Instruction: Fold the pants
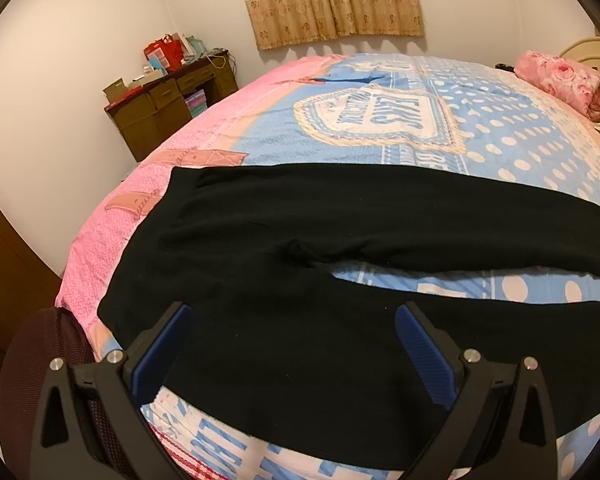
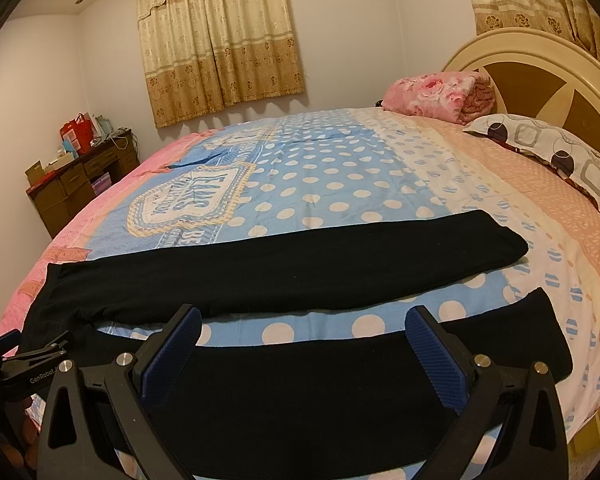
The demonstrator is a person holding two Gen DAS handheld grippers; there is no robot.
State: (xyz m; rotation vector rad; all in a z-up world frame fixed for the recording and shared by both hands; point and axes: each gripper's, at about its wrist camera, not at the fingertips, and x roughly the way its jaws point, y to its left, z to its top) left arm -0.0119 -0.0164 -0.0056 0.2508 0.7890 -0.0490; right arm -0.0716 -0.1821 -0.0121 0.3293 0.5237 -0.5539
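Black pants (image 2: 300,264) lie spread flat on the bed (image 2: 340,168), legs parted, ready for folding. Left tongs (image 1: 294,316) and right tongs (image 2: 304,320) hover at six o'clock, both agape, empty.

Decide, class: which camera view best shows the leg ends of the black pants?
The right wrist view. Both leg ends of the black pants lie in full sight on the bedspread, apart from each other. The left wrist view shows the waist and crotch, but the legs run off its right edge.

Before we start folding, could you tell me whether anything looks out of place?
Nothing stands out. The black pants lie flat on the bedspread, legs slightly apart, and both the left gripper and right gripper are open above them.
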